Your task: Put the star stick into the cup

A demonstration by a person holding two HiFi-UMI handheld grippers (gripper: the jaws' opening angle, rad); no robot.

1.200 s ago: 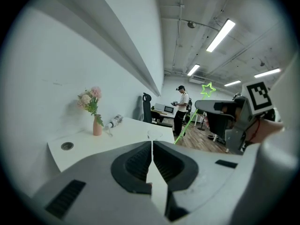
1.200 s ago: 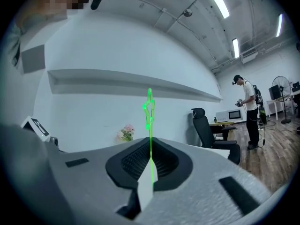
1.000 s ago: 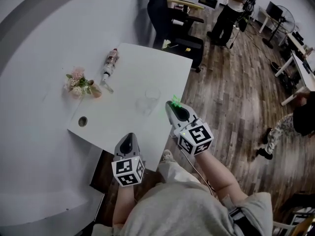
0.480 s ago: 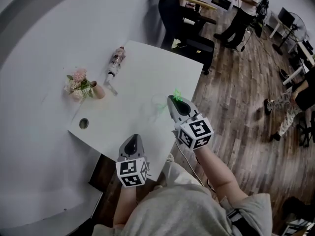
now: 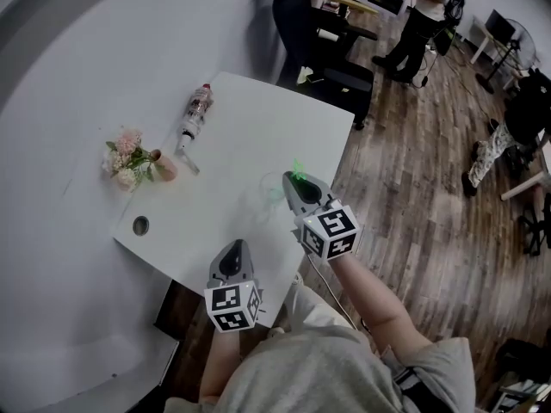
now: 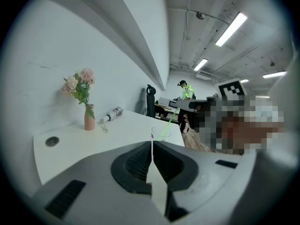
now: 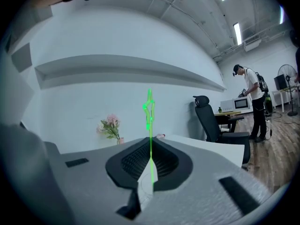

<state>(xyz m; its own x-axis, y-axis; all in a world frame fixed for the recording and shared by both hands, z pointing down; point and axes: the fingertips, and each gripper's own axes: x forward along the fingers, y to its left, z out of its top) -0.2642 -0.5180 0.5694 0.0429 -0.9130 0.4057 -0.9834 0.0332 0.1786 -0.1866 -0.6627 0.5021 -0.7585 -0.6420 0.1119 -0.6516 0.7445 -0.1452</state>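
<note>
Where the white tabletop (image 5: 232,136) meets the wall at the left of the head view, pink flowers (image 5: 125,155) stand in a small vase (image 5: 164,169). A round hole (image 5: 140,225) sits in the top just below them. Right of the vase, toward the upper part of the tabletop, a bottle (image 5: 195,108) lies on its side.

At the lower middle of the frame the left hand-held gripper (image 5: 234,246) is over the tabletop's near edge. The left gripper view shows its jaws pressed together with nothing between them.

Right of centre a clear cup (image 5: 270,188) stands upright on the tabletop, near its right edge. Just beside it on the right is the right hand-held gripper (image 5: 293,179), its jaws closed tight on the thin green star stick (image 5: 298,169). In the right gripper view the stick runs upright through the closed jaws, with the star above them. In the left gripper view it slants from the star at upper right down to the cup's rim. Whether its lower end is inside the cup cannot be told.

Beyond the tabletop, at the upper middle, stands a black chair (image 5: 297,11). On the wooden floor (image 5: 413,196) at the upper right a person (image 5: 426,7) stands at a desk.
</note>
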